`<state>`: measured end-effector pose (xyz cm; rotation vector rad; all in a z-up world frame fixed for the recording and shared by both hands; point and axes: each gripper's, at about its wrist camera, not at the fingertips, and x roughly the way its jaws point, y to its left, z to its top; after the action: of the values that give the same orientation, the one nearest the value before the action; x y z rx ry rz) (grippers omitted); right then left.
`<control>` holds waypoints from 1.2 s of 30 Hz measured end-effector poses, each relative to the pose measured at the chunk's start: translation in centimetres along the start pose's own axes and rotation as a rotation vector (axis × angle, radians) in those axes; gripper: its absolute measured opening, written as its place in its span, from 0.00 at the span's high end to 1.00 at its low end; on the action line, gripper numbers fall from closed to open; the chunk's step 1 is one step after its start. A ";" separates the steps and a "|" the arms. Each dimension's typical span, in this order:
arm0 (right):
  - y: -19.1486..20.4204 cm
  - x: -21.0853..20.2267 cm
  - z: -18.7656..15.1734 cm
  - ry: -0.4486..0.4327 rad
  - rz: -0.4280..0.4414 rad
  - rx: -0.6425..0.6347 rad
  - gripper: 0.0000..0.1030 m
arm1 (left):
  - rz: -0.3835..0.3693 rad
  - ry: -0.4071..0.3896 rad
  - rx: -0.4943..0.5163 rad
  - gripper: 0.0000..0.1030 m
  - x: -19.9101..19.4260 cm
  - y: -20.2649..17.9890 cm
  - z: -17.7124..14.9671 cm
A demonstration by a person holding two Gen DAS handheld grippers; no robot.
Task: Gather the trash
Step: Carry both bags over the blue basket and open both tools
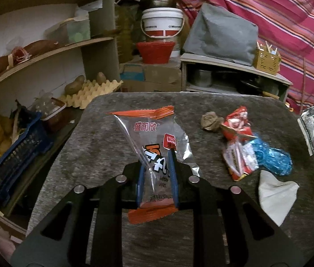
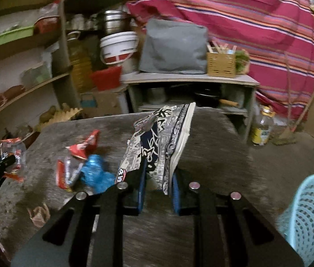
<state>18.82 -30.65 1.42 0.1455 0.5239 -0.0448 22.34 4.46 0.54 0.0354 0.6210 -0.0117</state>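
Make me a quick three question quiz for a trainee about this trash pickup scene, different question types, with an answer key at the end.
1. True or false: the left gripper is shut on the clear wrapper with orange ends.
2. Multiple choice: what does the right gripper hold? A) the blue crinkled wrapper B) the black-and-white patterned bag C) the white tissue
3. Fill in: in the right wrist view, the light blue perforated ____ sits at the lower right, past the table edge.

Key: 1 true; 2 B; 3 basket.
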 end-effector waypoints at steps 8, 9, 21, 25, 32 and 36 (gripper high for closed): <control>-4.6 -1.7 -0.4 0.017 -0.069 0.034 0.80 | -0.041 -0.005 0.036 0.82 -0.8 -3.4 0.1; -5.1 -1.8 -0.6 0.022 -0.074 0.039 0.80 | -0.045 -0.006 0.042 0.82 -0.8 -3.8 0.1; -11.4 -5.3 -0.8 -0.006 -0.143 0.099 0.80 | -0.158 -0.048 0.113 0.82 -2.6 -12.4 1.9; -14.0 -6.7 -1.0 -0.014 -0.182 0.119 0.80 | -0.195 -0.073 0.172 0.82 -3.3 -16.9 2.1; -19.1 -9.2 -2.1 -0.012 -0.240 0.182 0.80 | -0.312 -0.083 0.219 0.82 -4.4 -24.8 2.1; -21.9 -10.4 -2.8 -0.009 -0.282 0.214 0.80 | -0.366 -0.078 0.241 0.81 -4.9 -28.3 1.5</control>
<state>6.67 -51.82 1.43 0.2791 0.5271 -0.3776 18.61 -23.90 3.72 0.1536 0.5389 -0.4402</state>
